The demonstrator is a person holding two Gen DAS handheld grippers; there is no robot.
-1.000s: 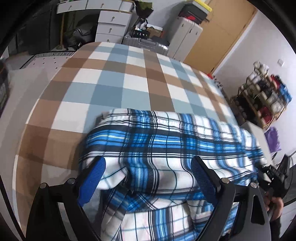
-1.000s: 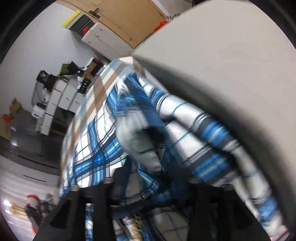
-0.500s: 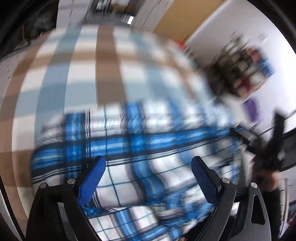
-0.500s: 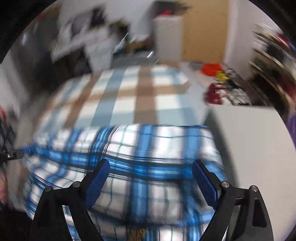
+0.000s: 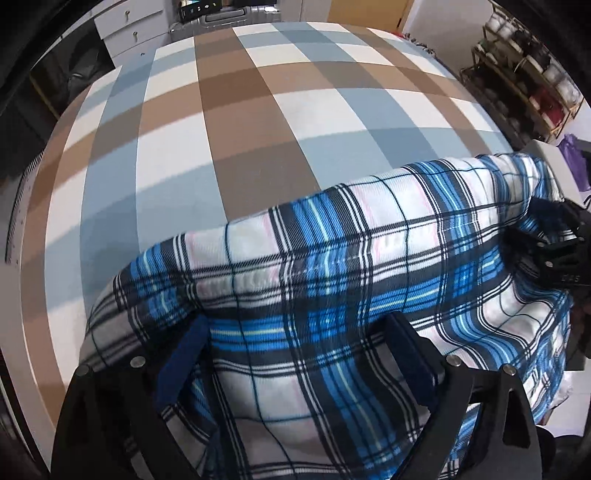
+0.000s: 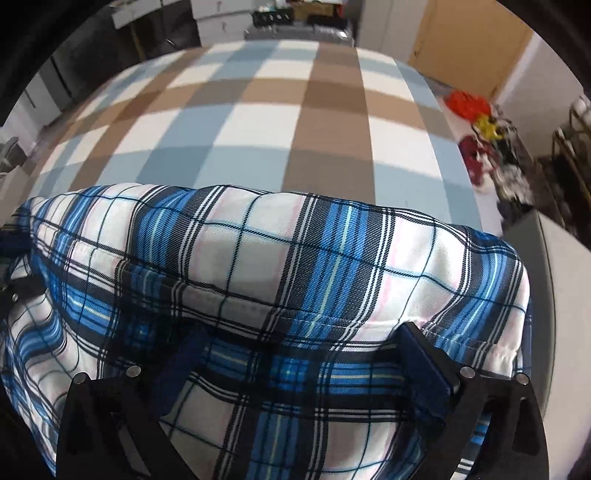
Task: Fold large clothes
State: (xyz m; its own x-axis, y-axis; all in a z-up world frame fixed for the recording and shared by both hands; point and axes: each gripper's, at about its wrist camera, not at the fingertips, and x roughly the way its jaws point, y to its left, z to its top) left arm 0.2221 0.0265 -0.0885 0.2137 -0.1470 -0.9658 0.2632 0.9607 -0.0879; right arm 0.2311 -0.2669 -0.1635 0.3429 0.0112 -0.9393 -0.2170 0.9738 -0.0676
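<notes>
Shirt [image 5: 332, 295] under my view: blue, white and black plaid with thin pink lines, folded over into a thick bundle. It lies on the near end of the checked bedspread [image 5: 229, 140], filling my left view from 3 to 7 o'clock and my right view [image 6: 258, 277] from 4 to 9. Far fold edge is rounded and puffy; a stitched hem runs across the top layer. Surface rumpled, not flat.

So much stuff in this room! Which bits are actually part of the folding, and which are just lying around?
Part of the job:
- plaid shirt
- checked bed cover it lies on
- left gripper
- right gripper, its jaws opening

Just lying about:
- shoe rack
- drawers
- red clutter
</notes>
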